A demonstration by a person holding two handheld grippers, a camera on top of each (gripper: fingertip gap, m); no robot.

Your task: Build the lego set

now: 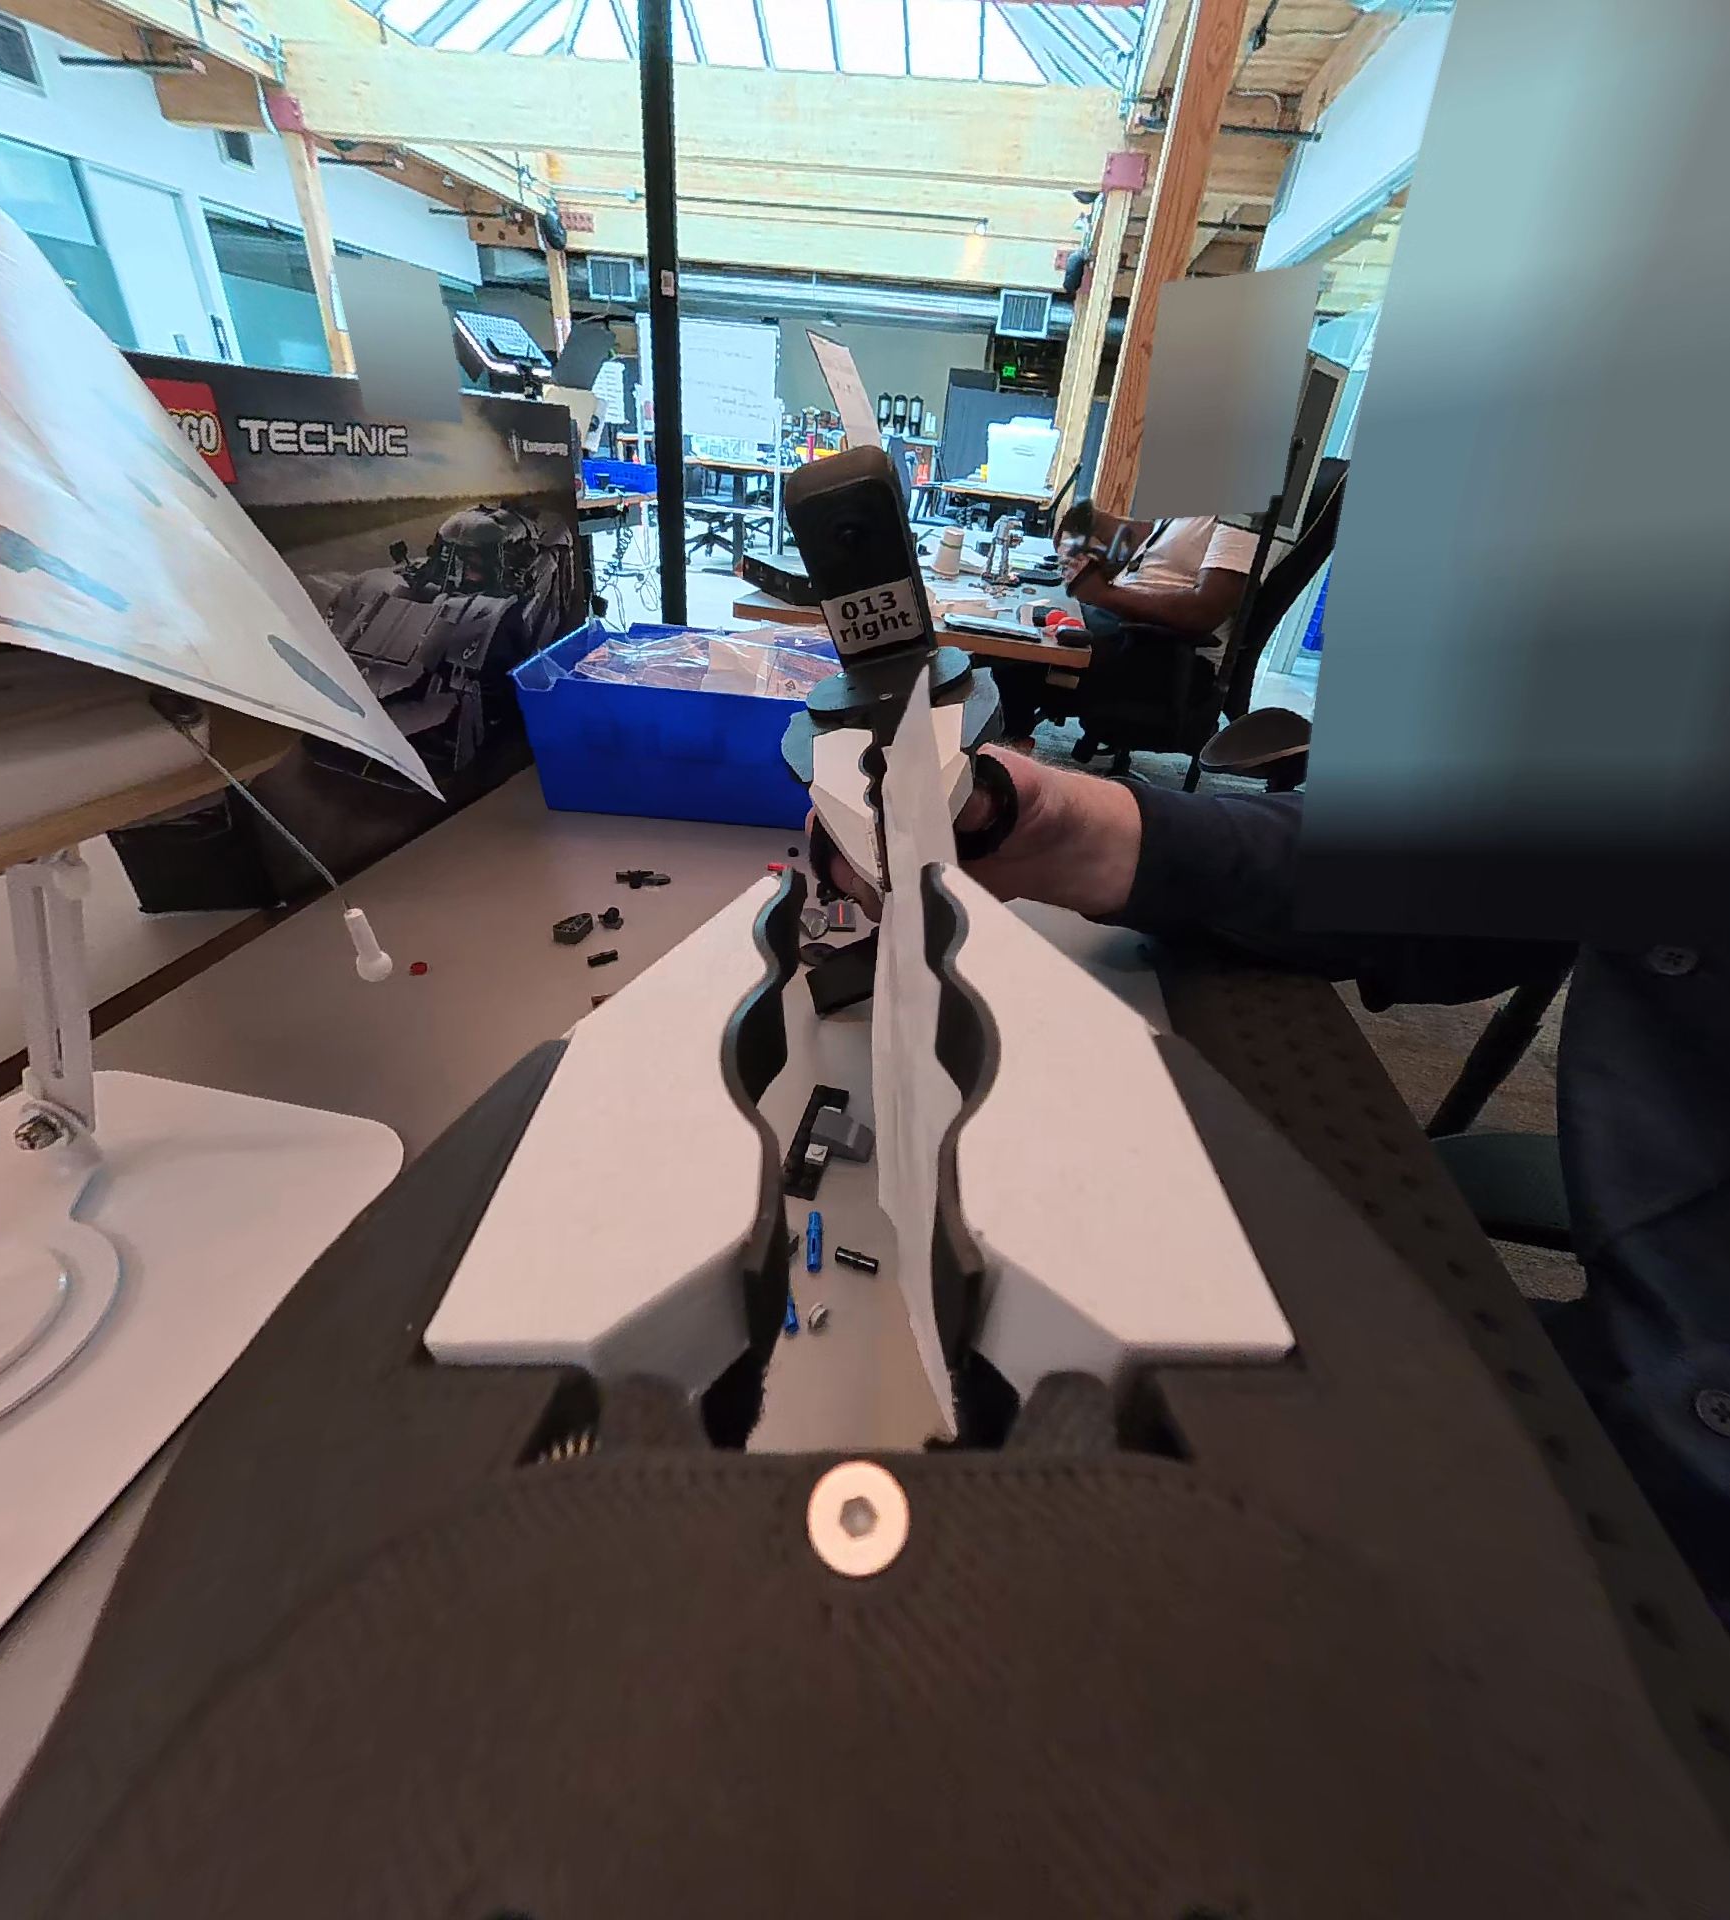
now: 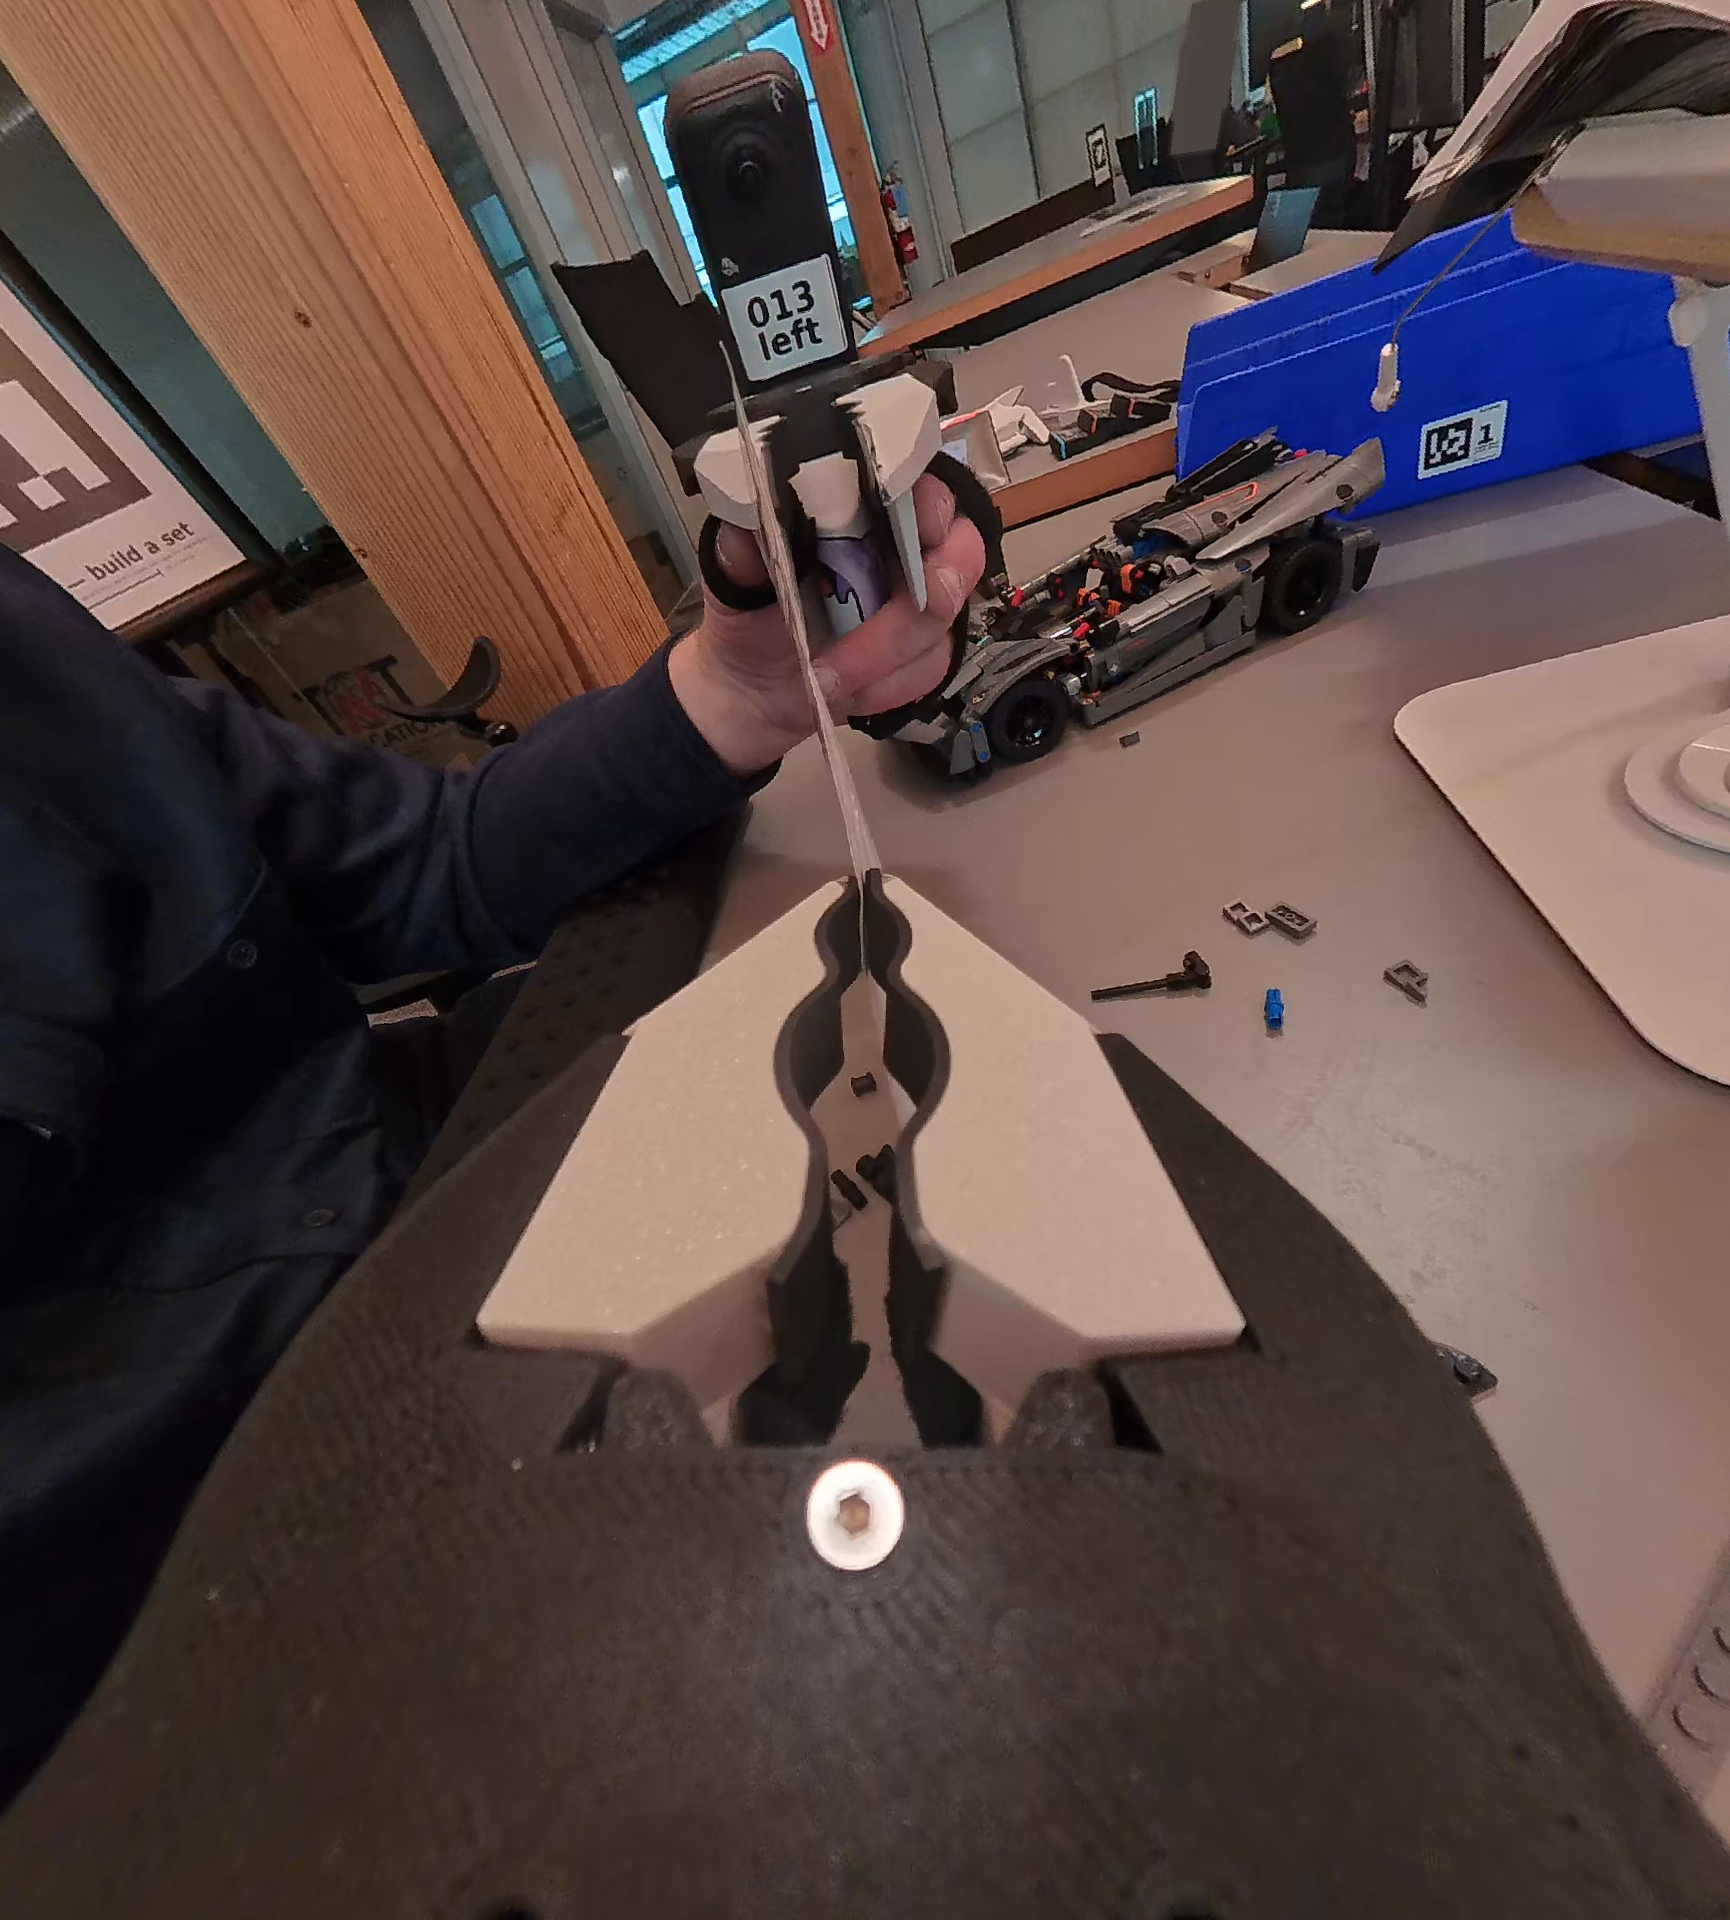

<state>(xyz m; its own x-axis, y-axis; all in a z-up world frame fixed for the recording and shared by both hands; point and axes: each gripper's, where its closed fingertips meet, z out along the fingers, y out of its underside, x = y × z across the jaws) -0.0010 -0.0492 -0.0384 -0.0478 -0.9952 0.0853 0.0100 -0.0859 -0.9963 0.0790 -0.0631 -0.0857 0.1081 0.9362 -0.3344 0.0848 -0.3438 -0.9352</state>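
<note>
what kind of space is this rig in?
Looks like an open-plan workshop or lab: exposed timber beams under skylights, rows of worktables, blue parts bin, and a part-built lego car on the desk.

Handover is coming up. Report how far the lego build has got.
Done: a grey car stands on the table, largely assembled, with its wheels on. In hand: a thin white sheet, pinched at the tip of the right gripper and running through the open jaws of the left gripper. Left: small loose pieces lie scattered, unfitted.
</note>
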